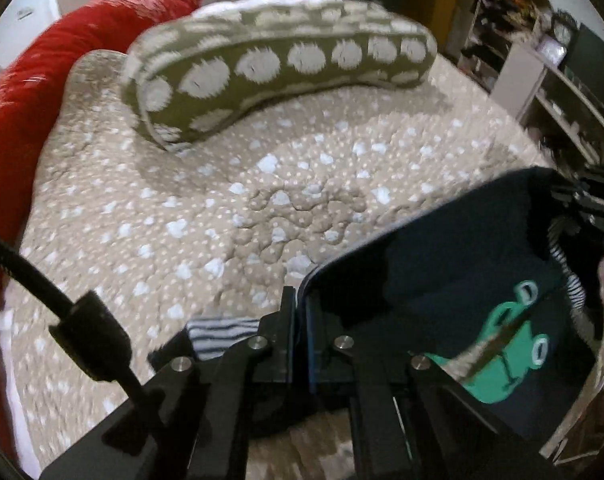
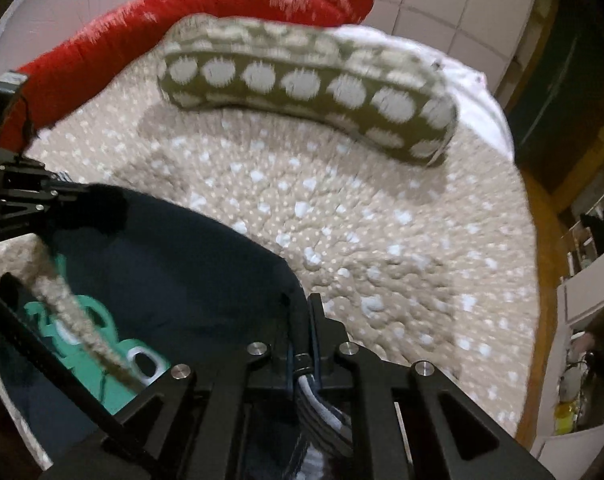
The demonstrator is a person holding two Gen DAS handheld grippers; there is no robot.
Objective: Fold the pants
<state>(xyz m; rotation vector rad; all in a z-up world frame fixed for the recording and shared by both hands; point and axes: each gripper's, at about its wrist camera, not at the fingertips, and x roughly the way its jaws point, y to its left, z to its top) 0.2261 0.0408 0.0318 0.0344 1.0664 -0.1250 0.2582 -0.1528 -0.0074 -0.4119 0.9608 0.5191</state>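
Over a beige dotted bedspread (image 1: 149, 216) we hold the pants (image 1: 454, 248) up off the bed, stretched between both grippers. Left gripper (image 1: 299, 300) is clenched on one corner of the dark navy fabric, jaws pressed together with the cloth edge between them; a striped black-and-white lining (image 1: 221, 334) shows just beside it. Right gripper (image 2: 304, 308) is likewise clamped on the opposite corner, striped lining (image 2: 322, 404) bunched behind its jaws. Each wrist view catches the other gripper at the far end of the taut top edge. A green frog graphic (image 1: 506, 356) sits on the hanging panel, with a beige braided drawcord (image 2: 73, 316) dangling across it. We read no text, brand or label anywhere. Open room: bedspread ahead of the pants is wide and flat, some puckered quilting mid-bed. Far side is bounded by an olive pillow with white spots (image 1: 277, 76) and a red blanket (image 1: 29, 112) along the left edge. Right edge drops to a wood floor (image 2: 542, 280), with cluttered shelves (image 2: 586, 340) beyond.
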